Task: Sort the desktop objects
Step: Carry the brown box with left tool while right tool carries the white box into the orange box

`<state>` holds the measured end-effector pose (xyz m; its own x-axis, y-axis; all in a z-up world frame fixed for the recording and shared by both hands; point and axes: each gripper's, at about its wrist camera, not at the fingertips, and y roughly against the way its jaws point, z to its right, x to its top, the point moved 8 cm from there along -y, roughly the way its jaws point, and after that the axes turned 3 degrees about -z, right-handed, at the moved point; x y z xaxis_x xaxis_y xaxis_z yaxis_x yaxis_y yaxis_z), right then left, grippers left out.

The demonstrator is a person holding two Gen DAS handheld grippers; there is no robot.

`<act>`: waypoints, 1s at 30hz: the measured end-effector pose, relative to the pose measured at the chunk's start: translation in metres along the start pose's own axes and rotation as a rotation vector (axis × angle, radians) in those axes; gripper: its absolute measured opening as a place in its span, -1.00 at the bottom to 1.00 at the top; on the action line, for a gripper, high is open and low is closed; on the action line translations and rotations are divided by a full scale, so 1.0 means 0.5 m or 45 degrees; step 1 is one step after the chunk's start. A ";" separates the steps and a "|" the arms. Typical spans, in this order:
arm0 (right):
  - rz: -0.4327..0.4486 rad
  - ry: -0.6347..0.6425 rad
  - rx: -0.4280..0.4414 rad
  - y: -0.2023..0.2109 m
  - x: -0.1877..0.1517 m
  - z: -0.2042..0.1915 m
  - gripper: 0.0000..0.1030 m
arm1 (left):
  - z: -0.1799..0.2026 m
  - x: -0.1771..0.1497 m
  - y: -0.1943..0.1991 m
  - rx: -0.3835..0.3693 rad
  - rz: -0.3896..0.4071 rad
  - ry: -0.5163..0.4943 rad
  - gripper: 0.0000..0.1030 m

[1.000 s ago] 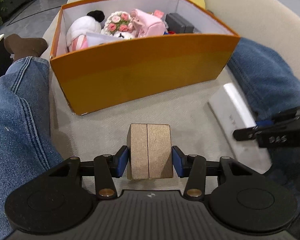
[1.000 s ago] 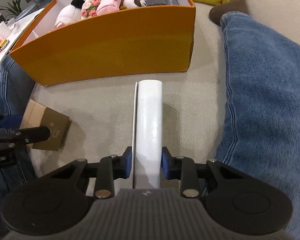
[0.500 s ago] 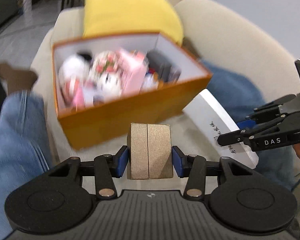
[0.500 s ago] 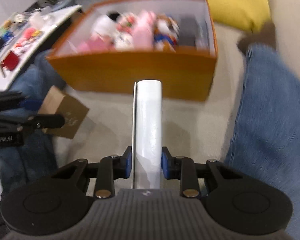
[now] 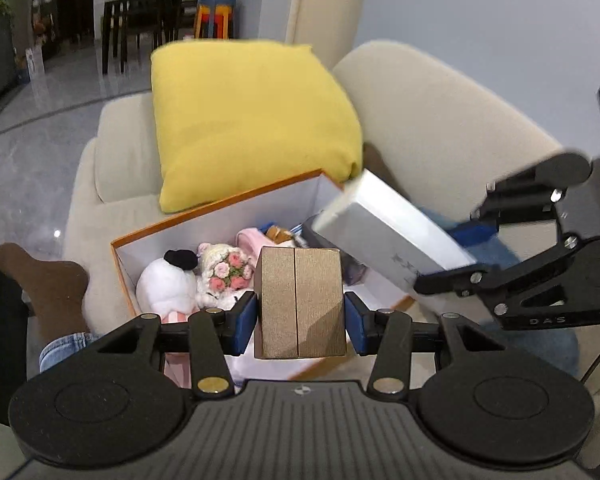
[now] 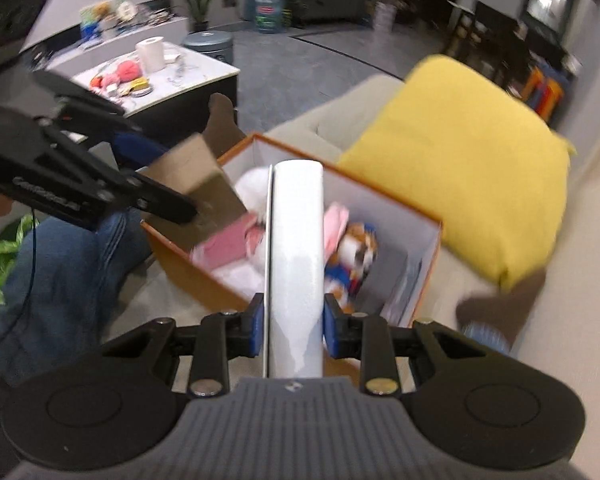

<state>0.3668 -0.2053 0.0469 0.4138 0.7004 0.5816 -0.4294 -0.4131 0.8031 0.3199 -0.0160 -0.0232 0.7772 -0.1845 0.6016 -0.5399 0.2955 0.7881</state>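
Carrying a ribbed brown cardboard box [image 5: 300,304] clamped in our left gripper [image 5: 300,322] and a long white box [image 6: 297,264] clamped in our right gripper [image 6: 294,330], we hold both above the orange-walled storage box [image 5: 236,204] already loaded with plush toys [image 5: 166,282], release pending

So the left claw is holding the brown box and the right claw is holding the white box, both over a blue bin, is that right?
Not quite: the bin is orange, as both wrist views show. The rest holds: the left claw grips the brown box and the right claw grips the white box, both over it.

The cushion [image 5: 252,120] sits behind the box [image 5: 220,210]; 2 held packages hang above it.
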 end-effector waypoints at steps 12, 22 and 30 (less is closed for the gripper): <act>-0.281 0.468 0.165 -0.192 0.048 0.034 -0.40 | -0.081 -0.047 -0.151 0.008 -0.266 0.011 0.04; -0.491 0.633 0.324 -0.254 0.018 0.026 -0.40 | -0.093 -0.081 -0.205 0.003 -0.380 0.020 0.04; -0.592 0.740 0.382 -0.268 -0.003 0.014 -0.40 | -0.108 -0.102 -0.225 0.015 -0.417 0.071 0.04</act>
<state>0.4295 -0.1549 -0.0607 -0.0224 0.9962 0.0844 -0.0472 -0.0854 0.9952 0.3587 0.0107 -0.1496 0.9264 -0.2164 0.3081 -0.2618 0.2180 0.9402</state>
